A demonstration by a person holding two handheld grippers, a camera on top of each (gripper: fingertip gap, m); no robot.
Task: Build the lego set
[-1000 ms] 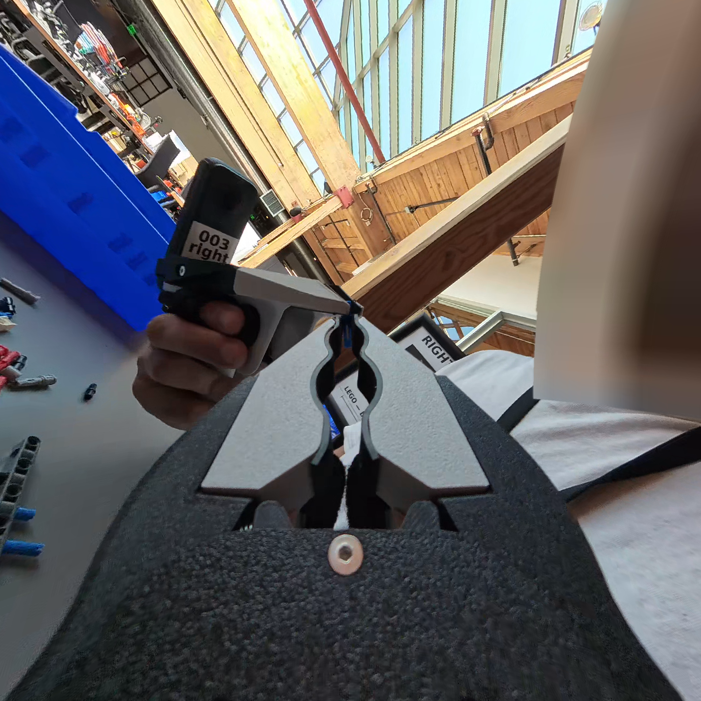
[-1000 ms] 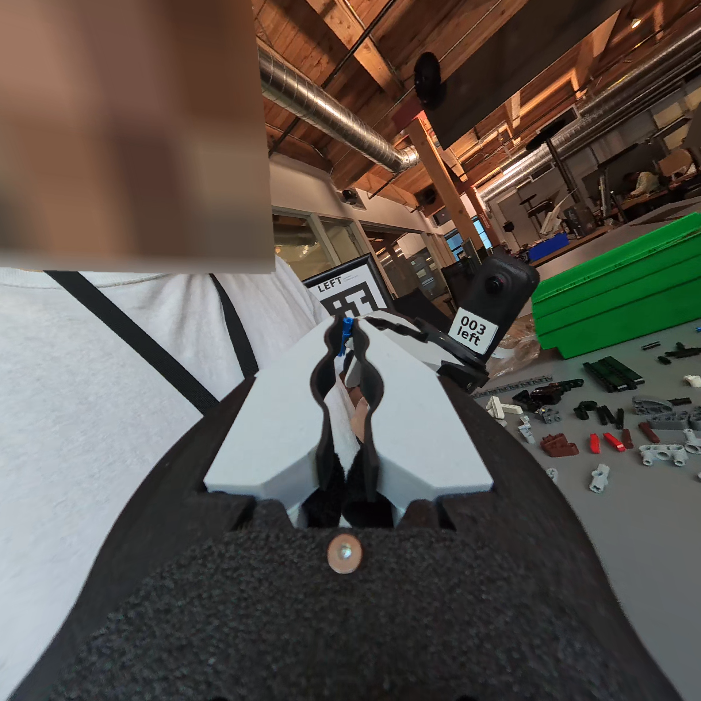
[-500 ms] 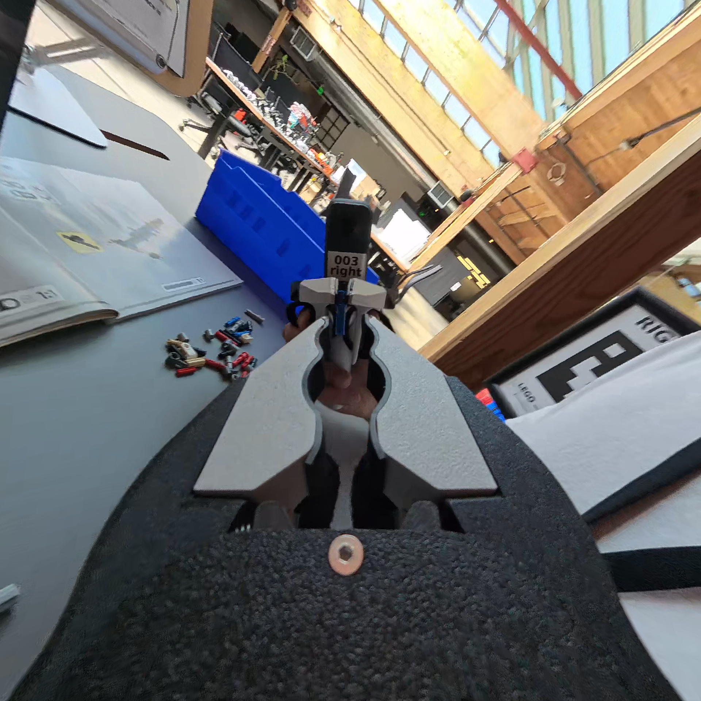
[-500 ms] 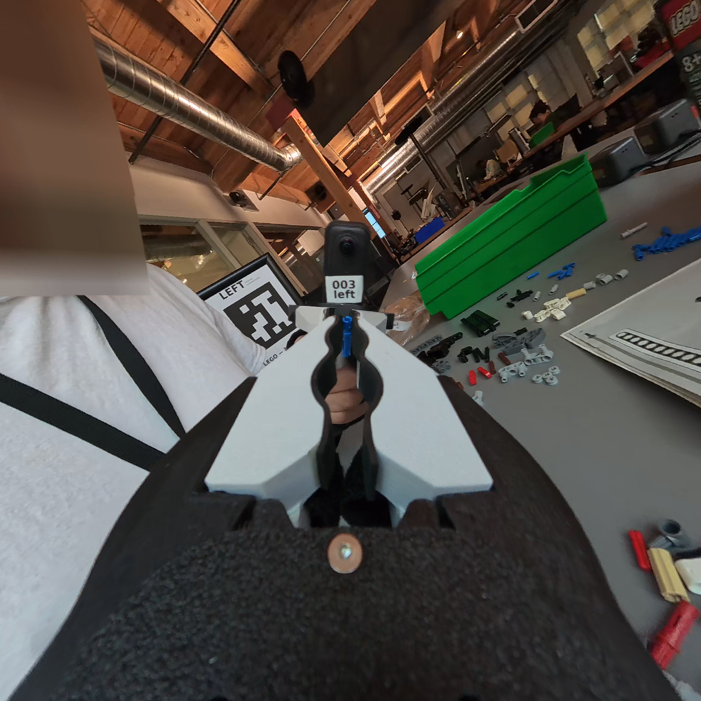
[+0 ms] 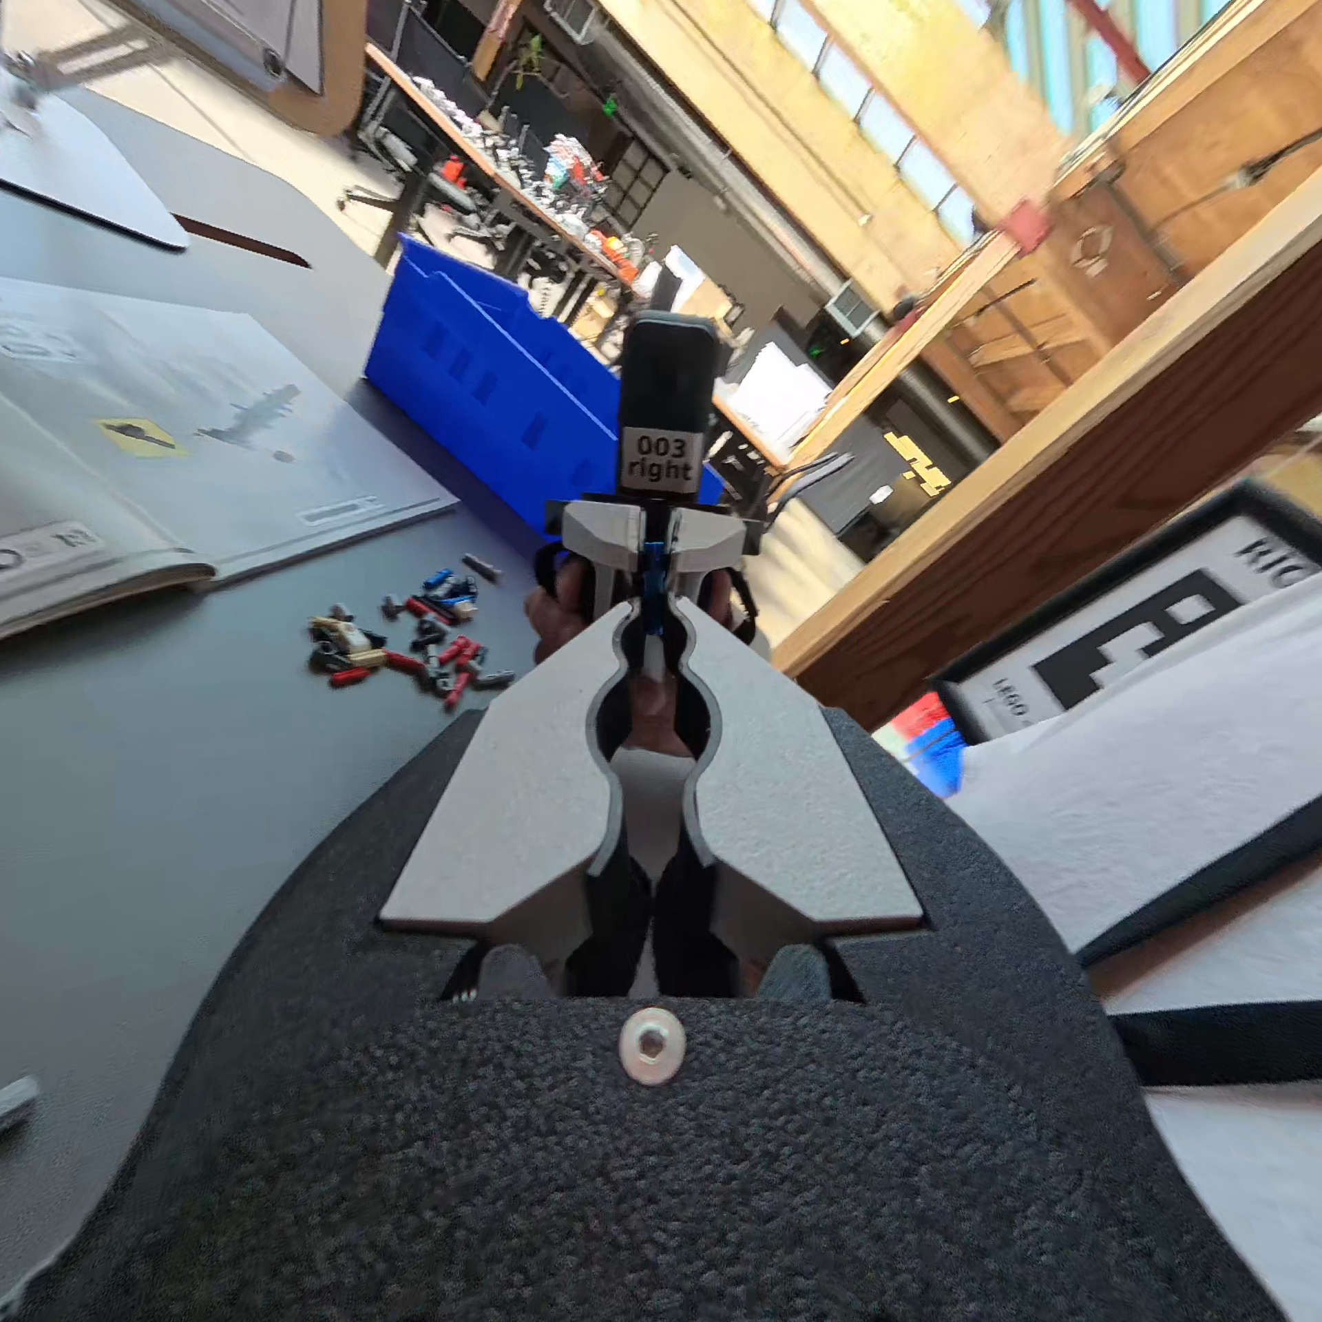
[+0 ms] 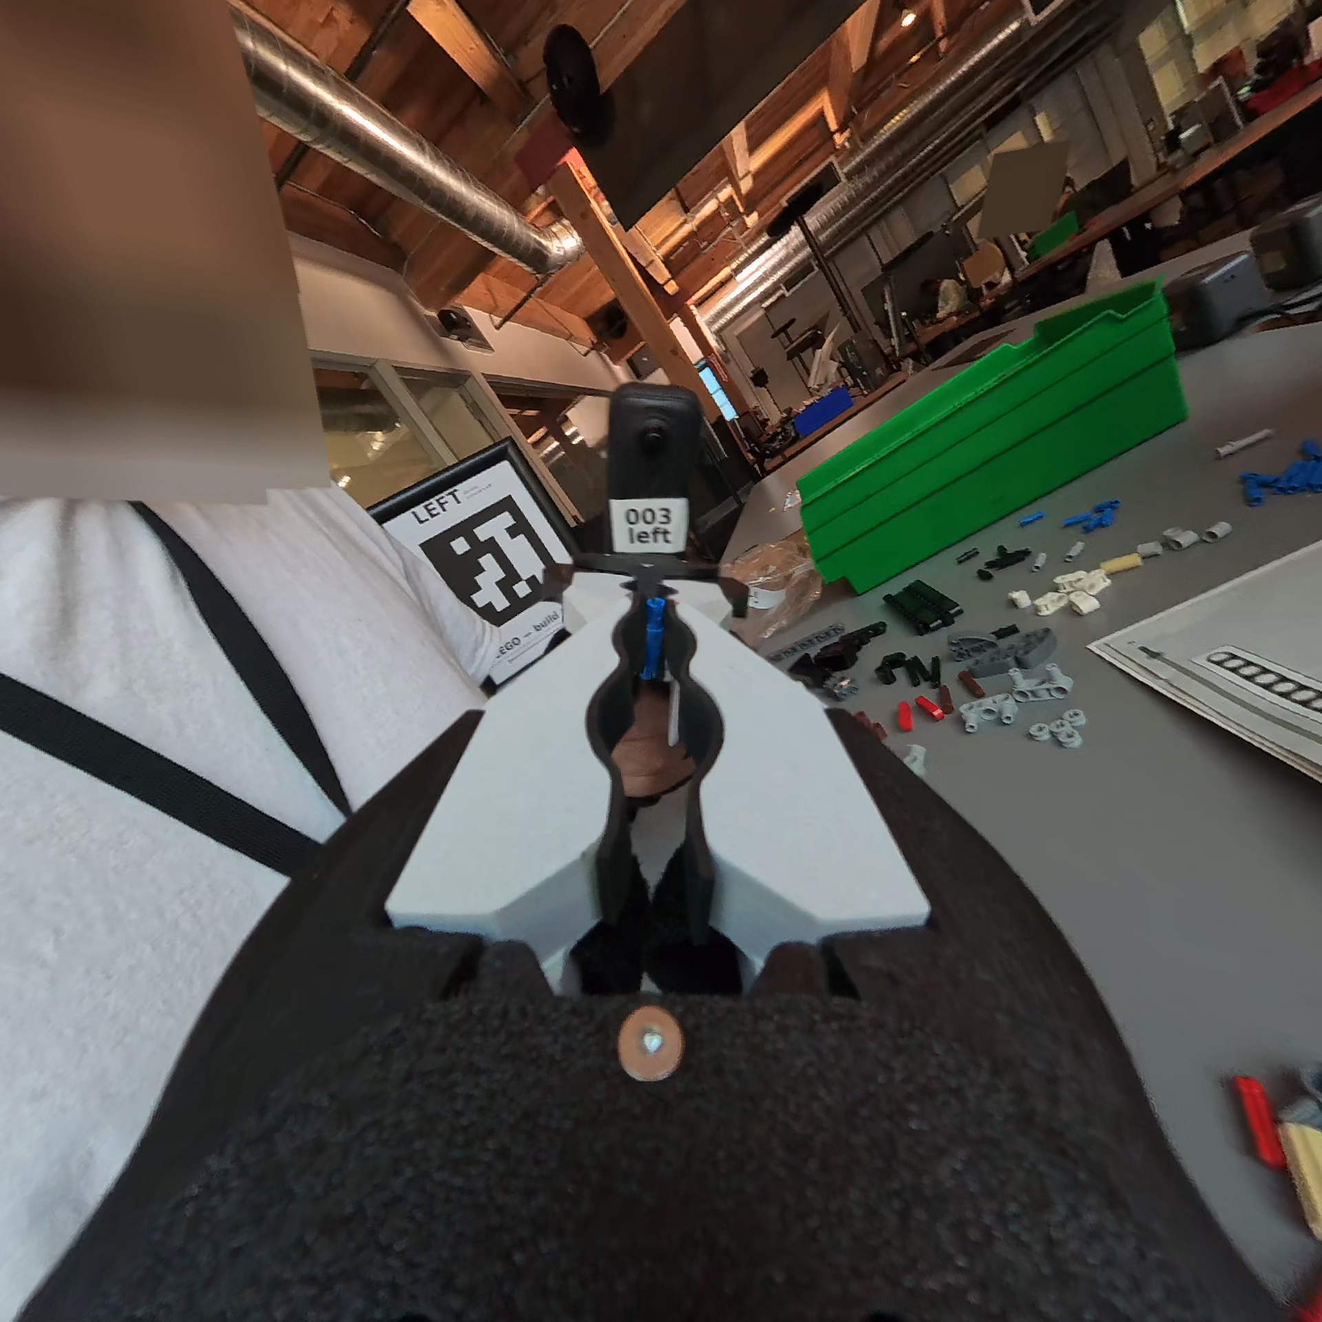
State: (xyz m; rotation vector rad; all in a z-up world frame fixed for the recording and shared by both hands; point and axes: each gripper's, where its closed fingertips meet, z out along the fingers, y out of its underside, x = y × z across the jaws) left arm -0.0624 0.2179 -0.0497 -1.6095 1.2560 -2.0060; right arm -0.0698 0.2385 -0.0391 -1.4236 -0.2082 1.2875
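Desk (image 6: pixel 1073 894) space carried most of the set unbuilt: open instruction booklet (image 5: pixel 214 443), then scattered loose pieces (image 6: pixel 1016 687). Above it, the left gripper (image 5: pixel 652 615) and right gripper (image 6: pixel 652 622) met tip to tip, fingers of both clamped on one blue pin (image 5: pixel 652 594). Assembly looked barely begun.

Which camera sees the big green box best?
The right wrist view: the green box sits in plain sight on the grey table, behind scattered Lego pieces. The left wrist view does not show it, only a blue bin.
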